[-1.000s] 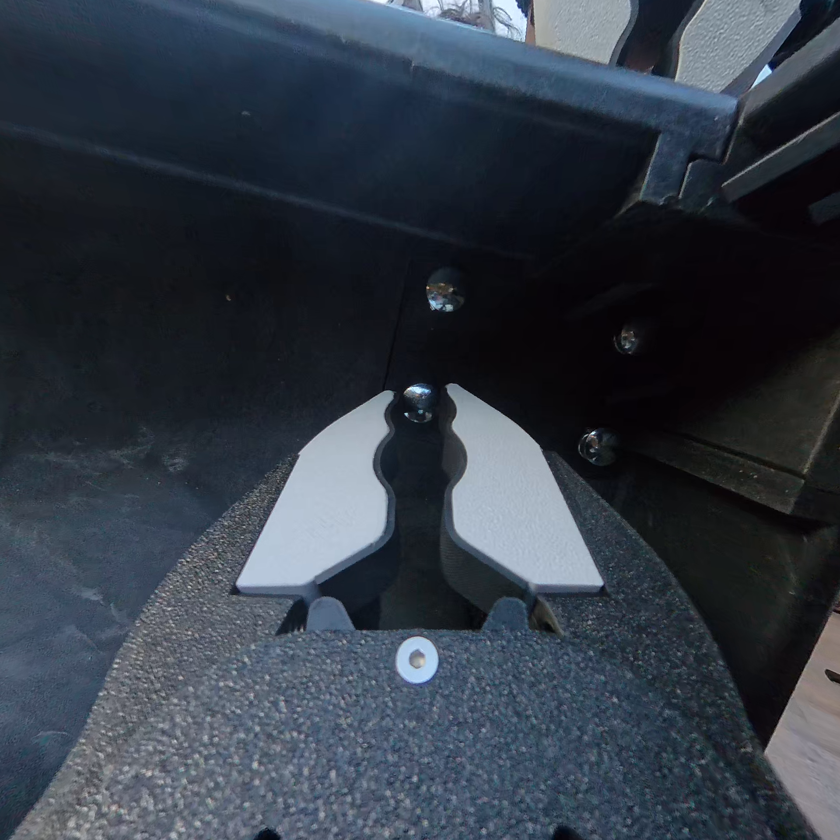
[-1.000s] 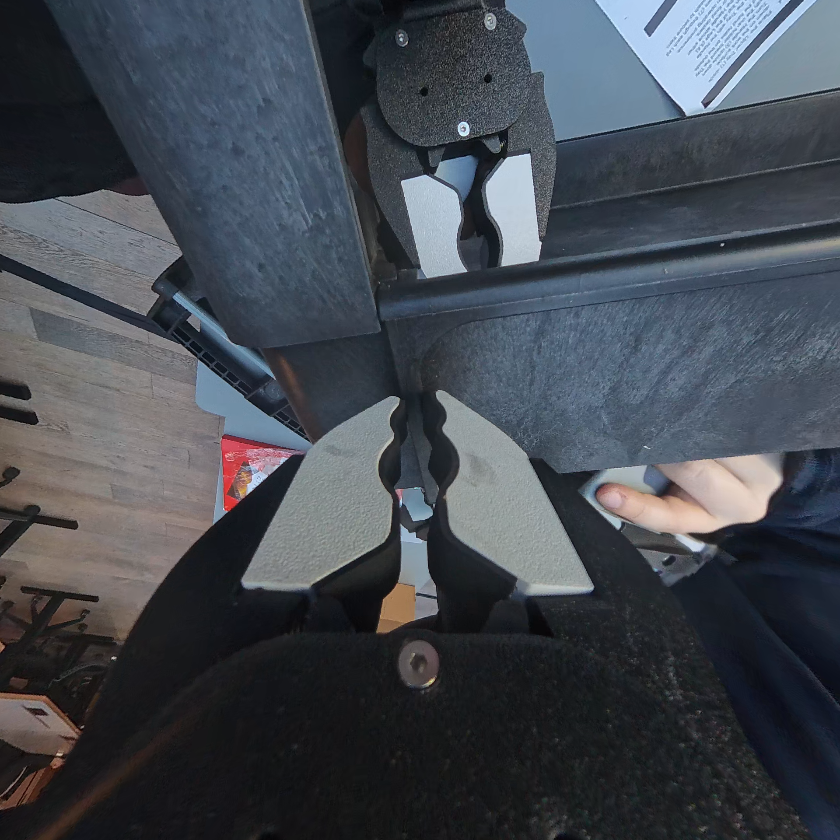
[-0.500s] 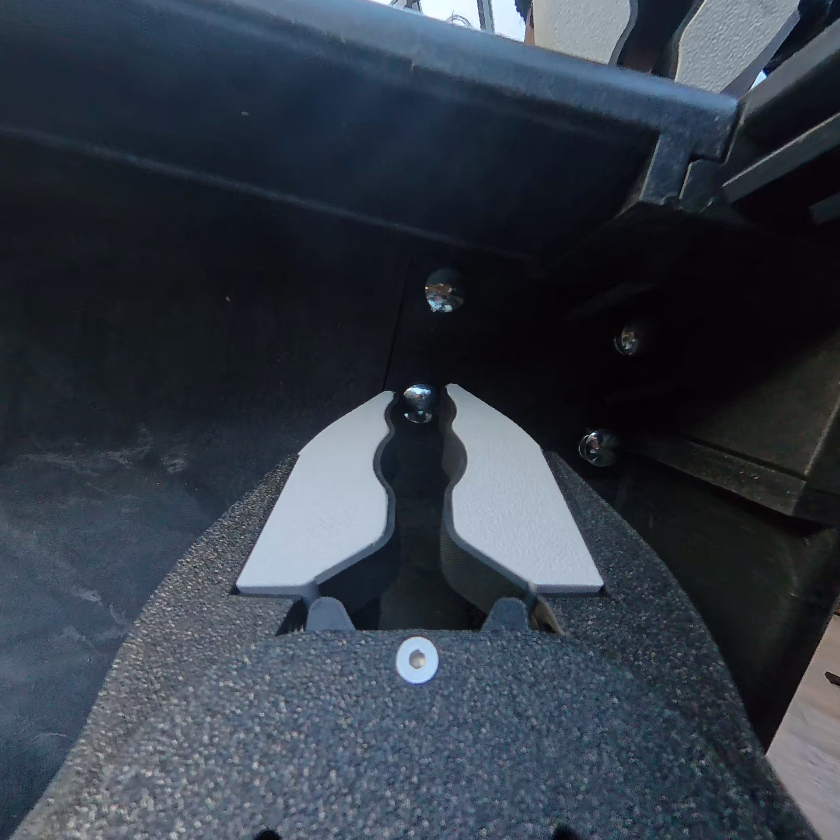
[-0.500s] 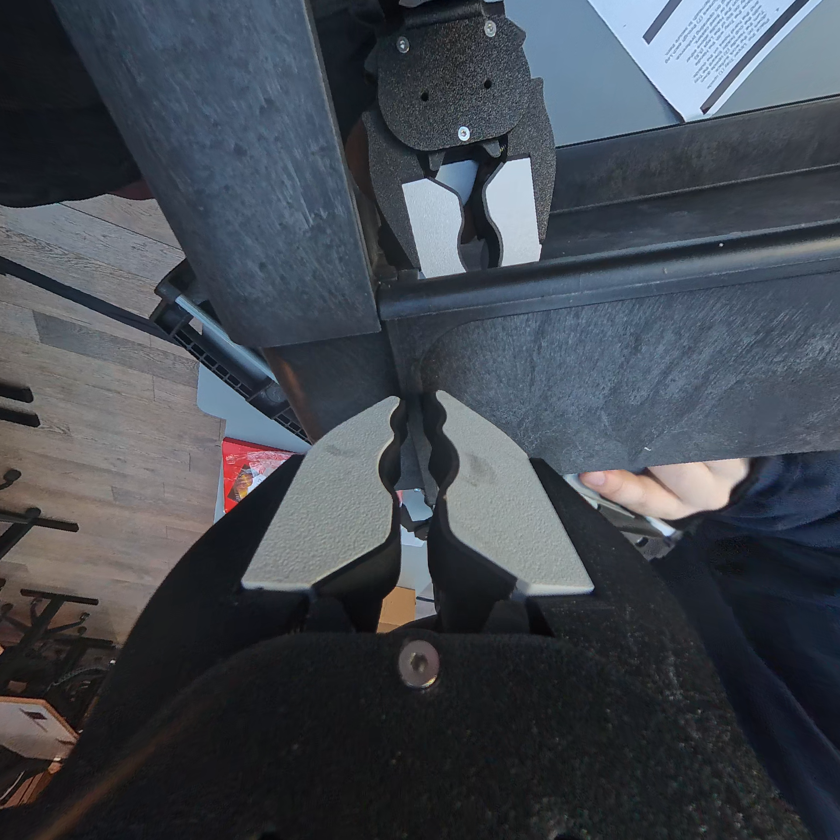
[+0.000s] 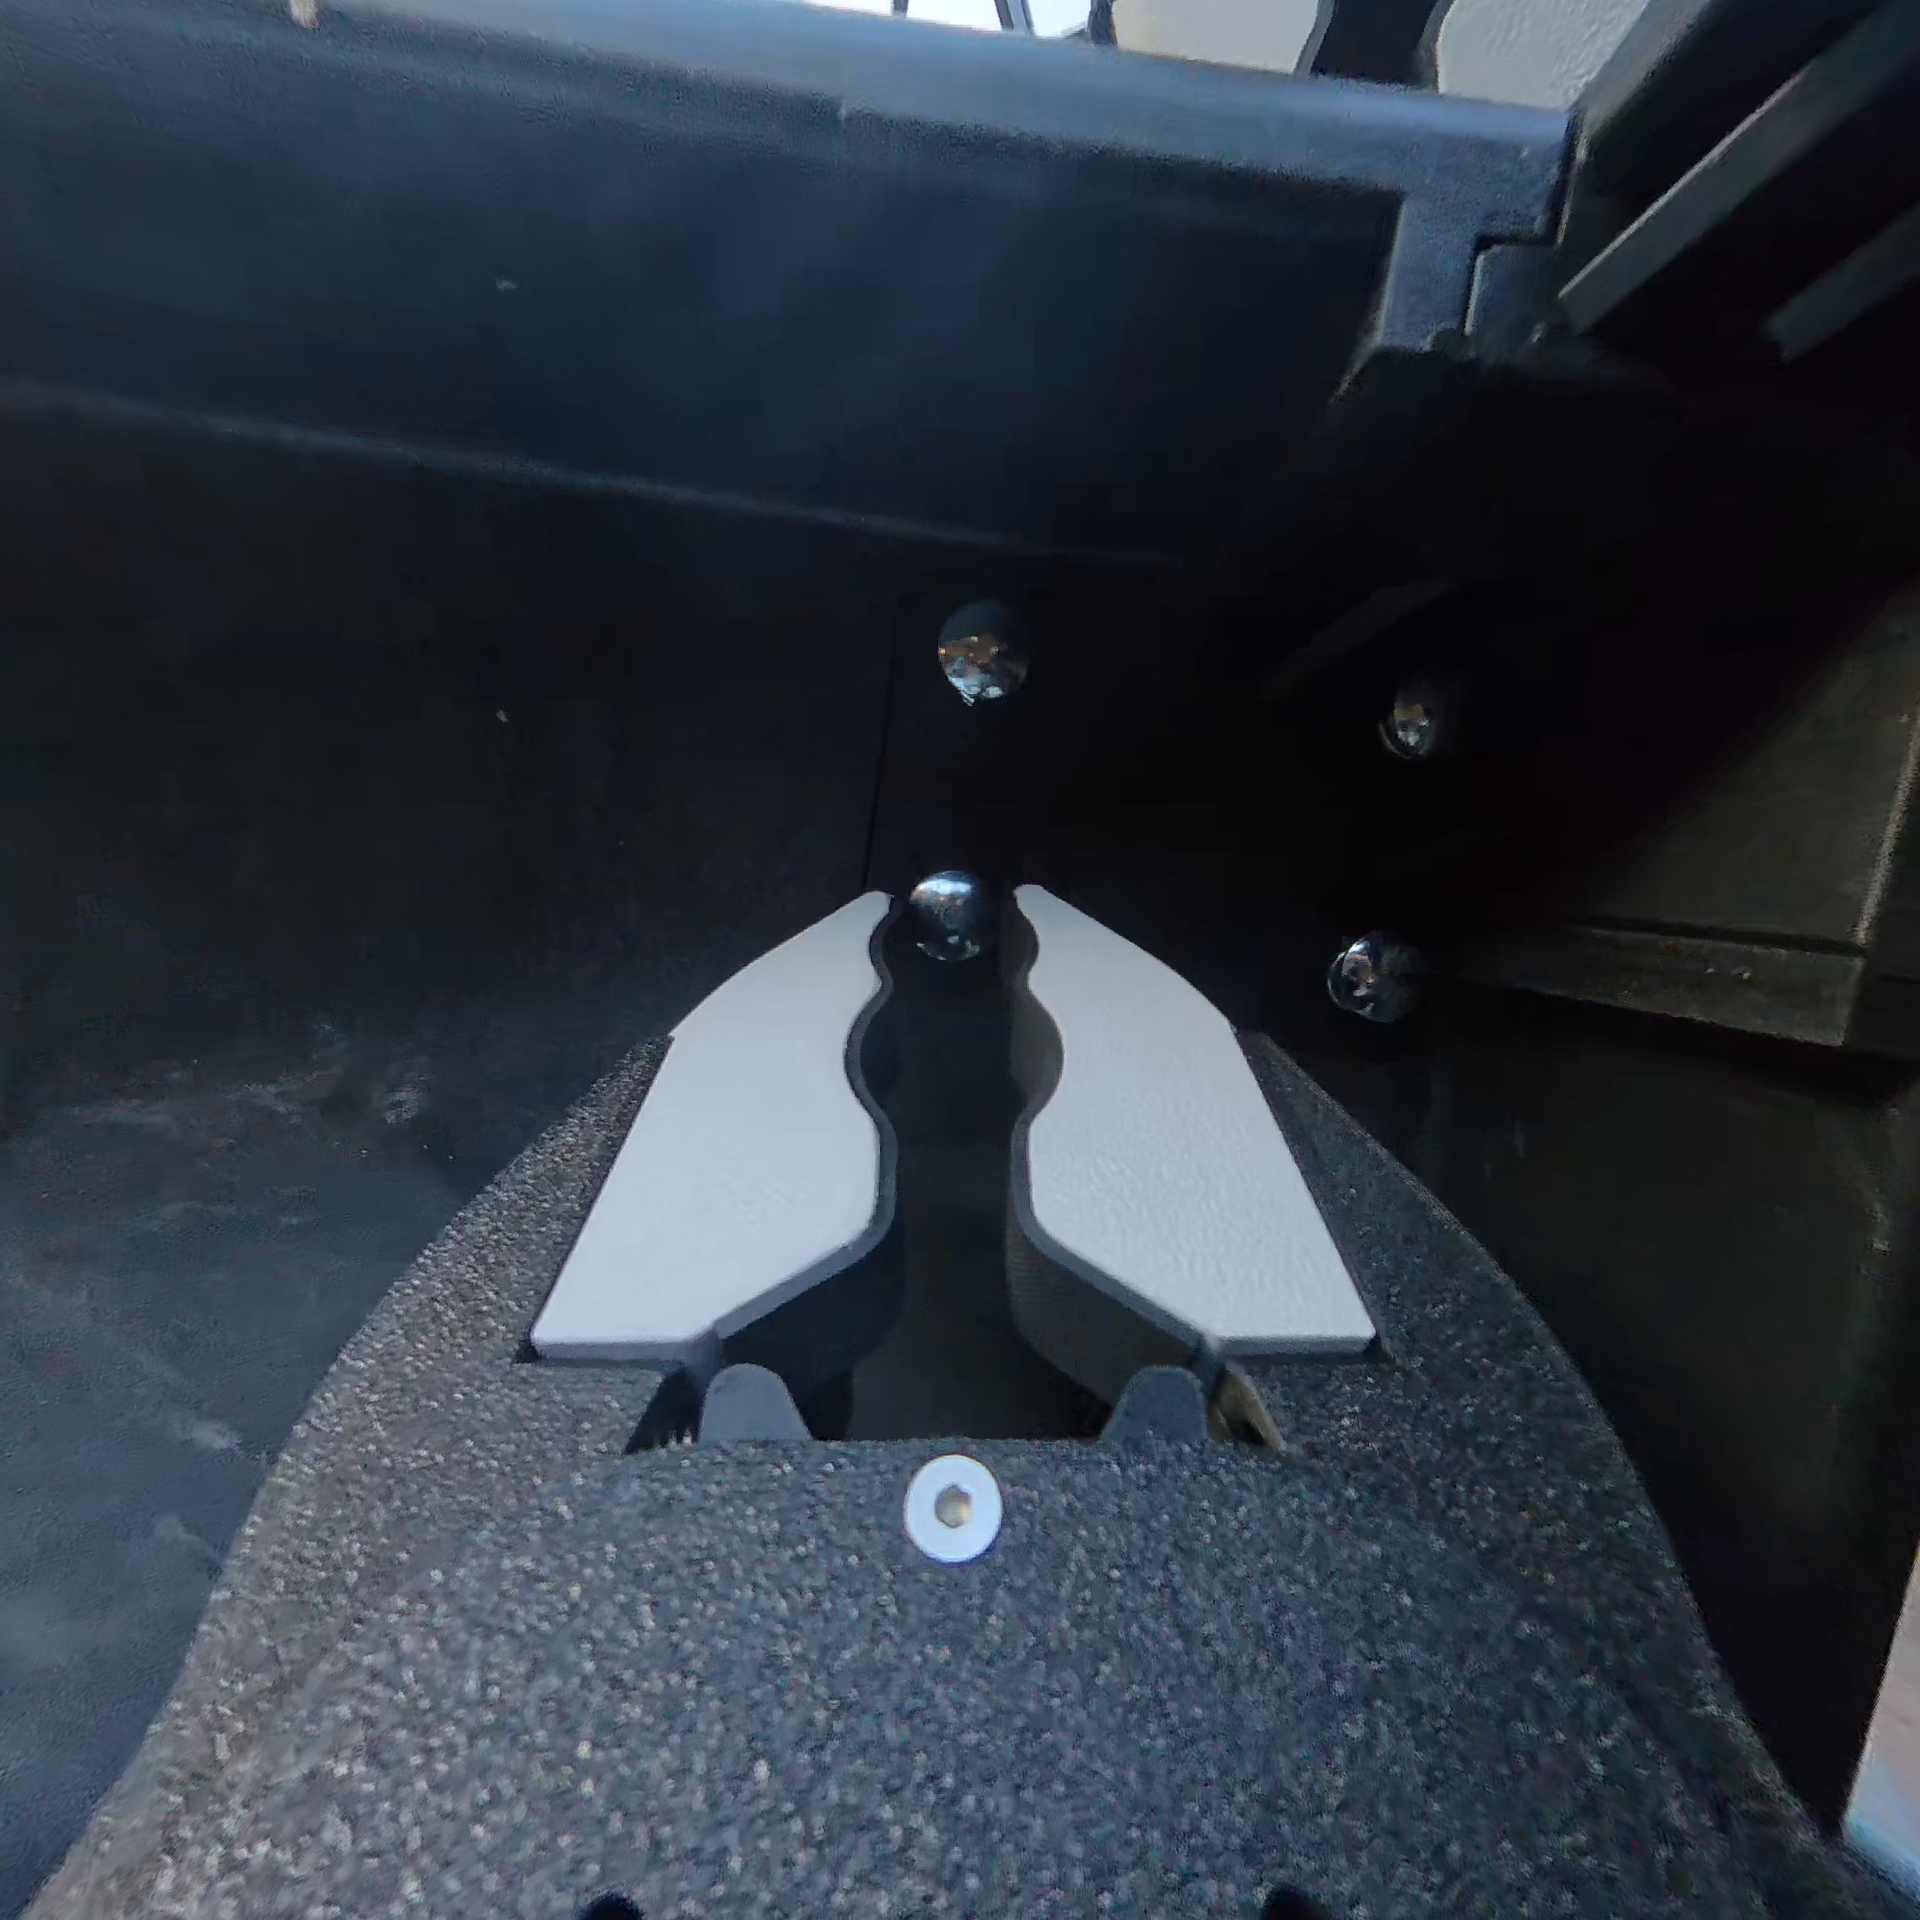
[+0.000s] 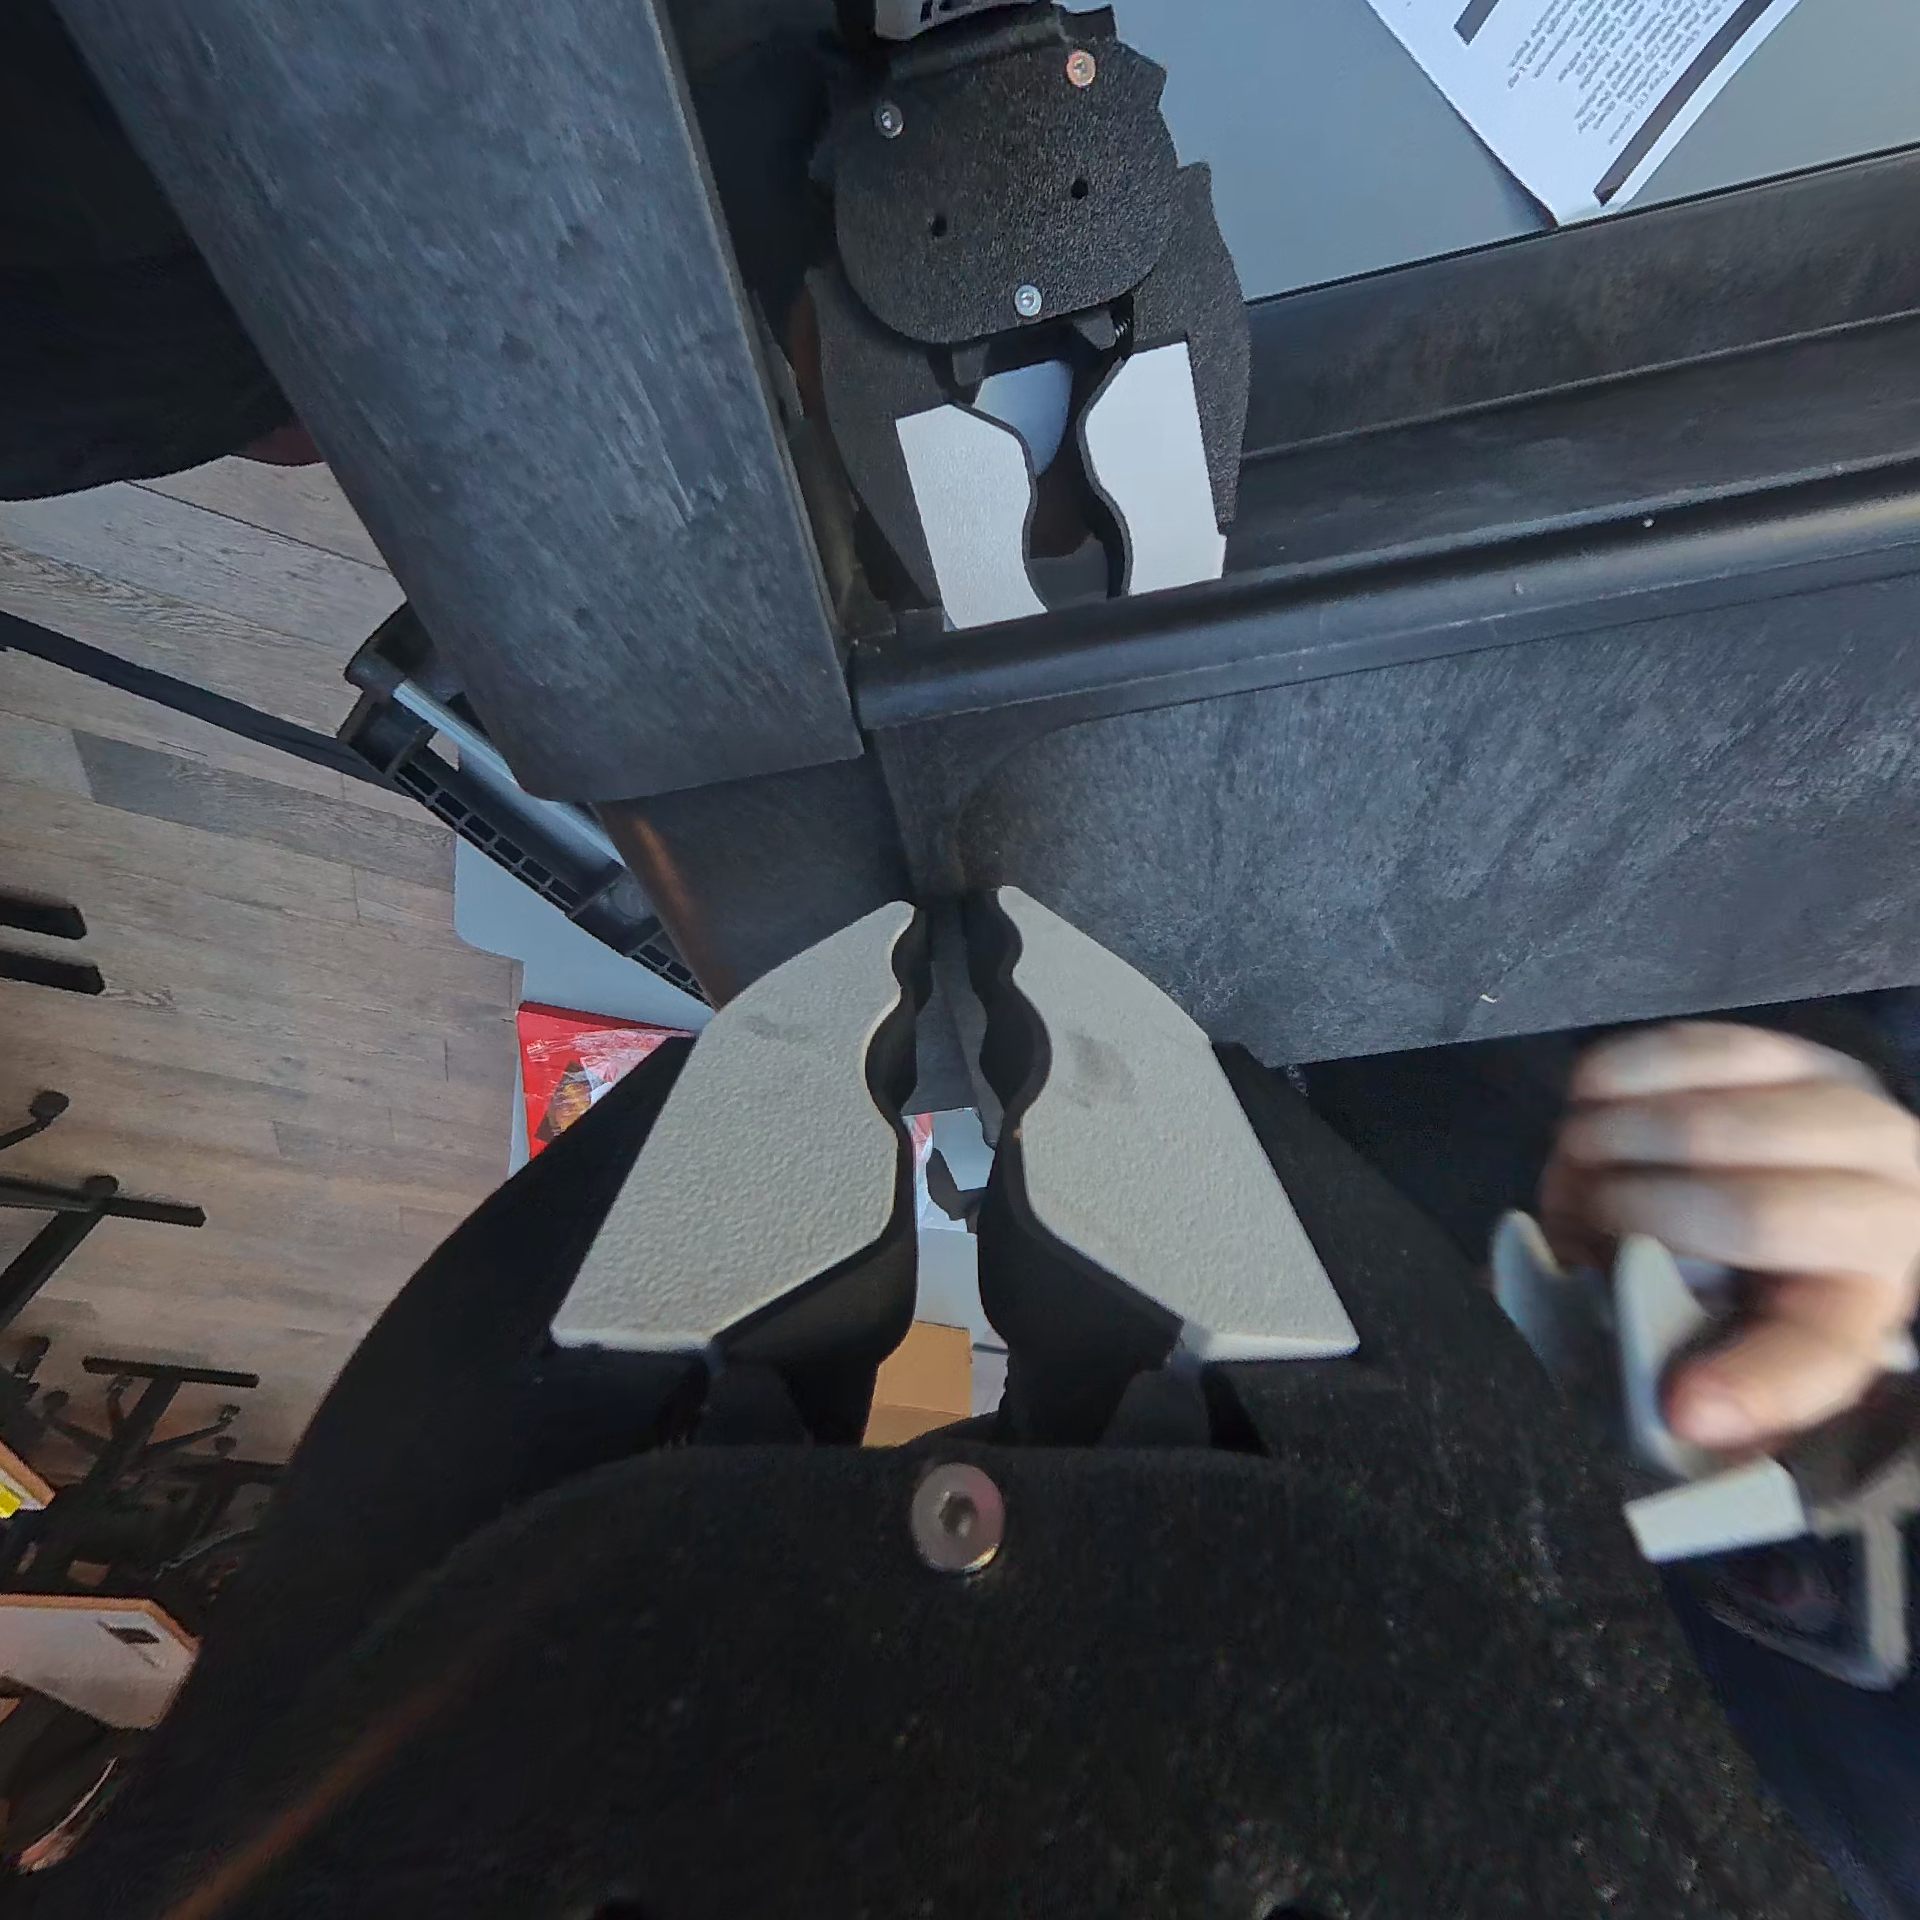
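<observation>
Between the tips of our left tongs (image 5: 951, 904) sits a shiny round-headed metal bolt (image 5: 948, 927). The tips stand a little apart on either side of it, and we cannot tell whether they pinch it or only frame it. This has not shifted over the last second. Three more shiny bolt heads (image 5: 1371, 975) stud the same dark inner wall of the black plastic panel (image 5: 520, 468), up and to the right. Our right tongs (image 6: 951, 914) are pressed nearly together on a thin dark rib (image 6: 943, 997) at the panel's outer corner, and that grip too is as it was. What has changed lies farther out, low on the right of the right wrist view. A person's hand (image 6: 1745, 1195), earlier tucked just under the panel's edge, now sits lower and nearer. It is curled around a blurred pale grey angular part (image 6: 1704, 1496). Beyond are the wood-plank floor (image 6: 208, 883) and a grey worktop (image 6: 1351, 156) with a printed sheet (image 6: 1621, 83).
</observation>
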`<state>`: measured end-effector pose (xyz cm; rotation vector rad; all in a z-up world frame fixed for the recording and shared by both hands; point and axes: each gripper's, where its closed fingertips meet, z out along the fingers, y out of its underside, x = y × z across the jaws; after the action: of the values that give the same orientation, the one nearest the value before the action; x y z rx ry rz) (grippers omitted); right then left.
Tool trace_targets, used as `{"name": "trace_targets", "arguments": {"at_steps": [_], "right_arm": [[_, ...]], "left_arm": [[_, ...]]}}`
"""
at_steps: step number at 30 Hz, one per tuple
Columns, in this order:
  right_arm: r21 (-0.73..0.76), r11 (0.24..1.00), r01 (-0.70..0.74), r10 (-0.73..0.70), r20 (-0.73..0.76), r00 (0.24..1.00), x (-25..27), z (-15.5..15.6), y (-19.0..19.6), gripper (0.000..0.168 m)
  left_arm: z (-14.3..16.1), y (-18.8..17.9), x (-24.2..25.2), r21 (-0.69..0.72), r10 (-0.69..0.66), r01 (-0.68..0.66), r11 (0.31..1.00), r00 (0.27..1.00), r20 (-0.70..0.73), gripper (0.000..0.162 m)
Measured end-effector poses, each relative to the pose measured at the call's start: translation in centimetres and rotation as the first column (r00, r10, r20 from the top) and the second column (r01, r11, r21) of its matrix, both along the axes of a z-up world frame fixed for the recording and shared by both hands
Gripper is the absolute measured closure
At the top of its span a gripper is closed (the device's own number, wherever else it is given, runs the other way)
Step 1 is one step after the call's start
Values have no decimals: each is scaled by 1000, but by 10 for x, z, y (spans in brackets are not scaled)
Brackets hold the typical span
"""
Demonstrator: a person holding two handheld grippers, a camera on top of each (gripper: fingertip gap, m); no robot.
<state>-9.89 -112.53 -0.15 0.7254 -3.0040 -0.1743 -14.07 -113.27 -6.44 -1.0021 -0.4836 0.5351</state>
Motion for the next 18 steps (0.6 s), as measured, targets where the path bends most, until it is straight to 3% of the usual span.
{"name": "trace_targets", "arguments": {"at_steps": [1,3,6,13,18], "right_arm": [[6,1000,1,-1,-5,1000,0,0,0,159],[17,1000,1,-1,-14,1000,0,0,0,159],[21,1000,1,-1,-17,1000,-1,0,0,159],[-12,1000,19,-18,14,1000,0,0,0,159],[-26,999,24,-23,19,1000,0,0,-1,159]], "left_arm": [[-2,0,1,2,-5,5,1000,1000,-8,145],[-5,-2,4,36,-30,31,999,999,-18,137],[5,-24,8,128,29,-22,992,998,-51,138],[36,-2,4,50,18,-16,999,999,-40,136],[43,-4,0,104,36,-33,994,999,-29,138]]}}
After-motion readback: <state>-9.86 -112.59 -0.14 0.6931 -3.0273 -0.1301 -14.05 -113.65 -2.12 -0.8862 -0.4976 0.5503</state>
